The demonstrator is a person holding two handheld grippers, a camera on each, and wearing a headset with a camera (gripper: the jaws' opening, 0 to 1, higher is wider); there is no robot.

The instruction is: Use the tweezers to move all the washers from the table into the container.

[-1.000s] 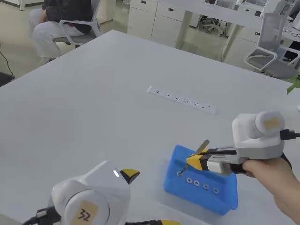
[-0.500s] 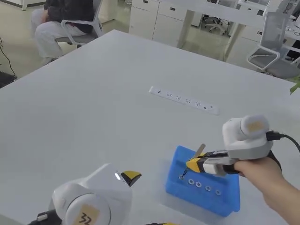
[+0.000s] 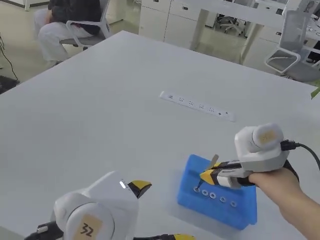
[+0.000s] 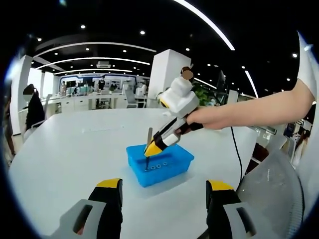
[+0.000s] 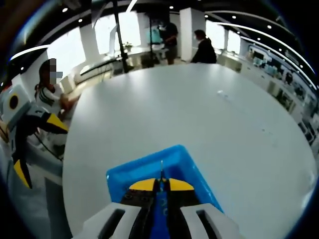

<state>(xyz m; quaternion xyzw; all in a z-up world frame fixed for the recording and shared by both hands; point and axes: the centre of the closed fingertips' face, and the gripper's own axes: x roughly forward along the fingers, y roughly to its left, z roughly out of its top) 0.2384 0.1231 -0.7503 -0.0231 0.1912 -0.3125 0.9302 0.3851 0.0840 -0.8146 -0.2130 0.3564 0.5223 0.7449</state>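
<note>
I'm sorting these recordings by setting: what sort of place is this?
Probably an open-plan office or lab: a large white table with a power strip on it, and an office chair and white cabinets behind.

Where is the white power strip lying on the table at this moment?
In the head view the white power strip lies flat near the middle of the table, beyond the blue container and apart from it.
</note>
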